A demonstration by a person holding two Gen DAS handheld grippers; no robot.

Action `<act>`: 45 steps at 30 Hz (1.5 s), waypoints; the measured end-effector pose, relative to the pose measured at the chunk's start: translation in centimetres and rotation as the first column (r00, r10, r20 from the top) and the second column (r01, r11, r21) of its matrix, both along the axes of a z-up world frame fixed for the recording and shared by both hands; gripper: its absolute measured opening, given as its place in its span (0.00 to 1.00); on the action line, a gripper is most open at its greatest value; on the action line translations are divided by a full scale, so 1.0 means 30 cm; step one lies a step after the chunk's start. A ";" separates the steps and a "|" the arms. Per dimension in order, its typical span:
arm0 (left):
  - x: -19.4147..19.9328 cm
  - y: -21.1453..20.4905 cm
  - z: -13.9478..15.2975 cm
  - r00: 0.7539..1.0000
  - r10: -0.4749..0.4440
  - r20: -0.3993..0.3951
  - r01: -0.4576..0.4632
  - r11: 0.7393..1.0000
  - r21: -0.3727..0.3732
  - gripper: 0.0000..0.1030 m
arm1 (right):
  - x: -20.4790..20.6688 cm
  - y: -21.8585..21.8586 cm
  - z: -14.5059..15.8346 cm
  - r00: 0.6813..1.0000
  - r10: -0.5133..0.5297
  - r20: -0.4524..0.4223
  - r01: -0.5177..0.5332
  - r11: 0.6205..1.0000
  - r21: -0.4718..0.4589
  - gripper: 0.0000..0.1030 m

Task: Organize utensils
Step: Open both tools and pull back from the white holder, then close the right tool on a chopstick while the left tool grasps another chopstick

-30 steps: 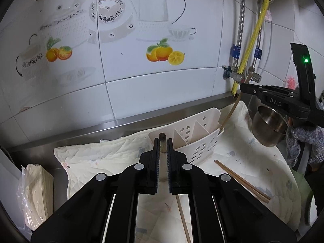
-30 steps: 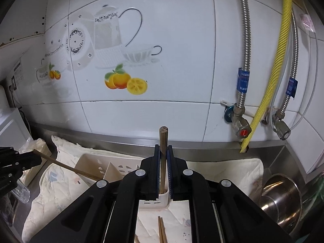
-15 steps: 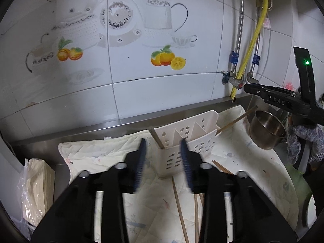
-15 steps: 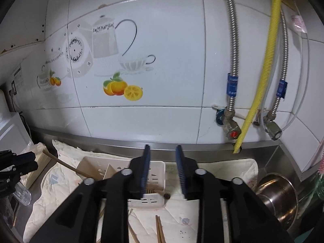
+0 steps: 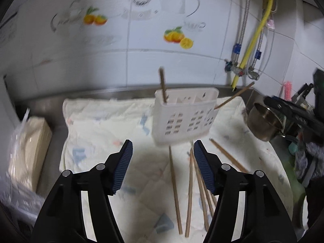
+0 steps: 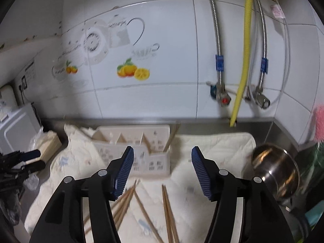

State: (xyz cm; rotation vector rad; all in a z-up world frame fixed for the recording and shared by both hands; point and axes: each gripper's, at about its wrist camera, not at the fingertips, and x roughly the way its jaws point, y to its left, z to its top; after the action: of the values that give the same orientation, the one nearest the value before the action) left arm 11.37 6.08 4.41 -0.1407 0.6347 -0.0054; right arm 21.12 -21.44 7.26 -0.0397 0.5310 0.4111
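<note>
A white slotted utensil caddy (image 5: 184, 115) stands on a pale quilted cloth (image 5: 97, 125). One wooden chopstick (image 5: 162, 87) stands in its left compartment and another (image 5: 232, 97) leans out at its right end. Several loose chopsticks (image 5: 190, 186) lie on the cloth in front of it. My left gripper (image 5: 162, 142) hangs above them, short of the caddy, jaws opening with nothing between them. In the right wrist view my right gripper (image 6: 162, 148) faces the caddy (image 6: 133, 139), jaws opening and empty. Loose chopsticks (image 6: 168, 212) lie below it.
A steel pot (image 5: 265, 121) sits at the cloth's right edge, beside the right gripper's black body (image 5: 293, 113). A bagged stack of paper (image 5: 26, 141) is at the left. Metal pipes and a yellow hose (image 6: 243, 70) run down the tiled wall behind. A pink brush (image 6: 320, 123) is far right.
Both grippers were shut on upright chopsticks over the caddy. Both have let go, opened their jaws and drawn back, and the chopsticks now stand in the caddy.
</note>
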 end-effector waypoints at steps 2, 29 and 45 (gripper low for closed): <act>-0.021 0.011 -0.029 1.000 0.016 -0.009 -0.016 1.000 -0.013 0.63 | -0.052 0.001 -0.045 1.000 0.009 -0.004 -0.009 1.000 -0.011 0.60; -0.246 0.133 -0.250 0.985 0.158 -0.064 -0.162 0.984 -0.068 0.71 | -0.373 0.251 -0.555 0.963 0.019 -0.270 -0.029 0.999 -0.033 0.32; -0.263 0.167 -0.307 0.985 0.146 -0.093 -0.155 0.983 -0.098 0.71 | -0.338 0.295 -0.617 0.942 -0.031 -0.335 0.014 0.999 -0.053 0.11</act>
State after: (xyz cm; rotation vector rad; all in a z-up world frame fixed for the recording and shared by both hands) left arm 3.48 11.08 -4.80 -0.2922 0.7077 0.1144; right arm 10.99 -12.61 -11.25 -0.0109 0.8780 0.3843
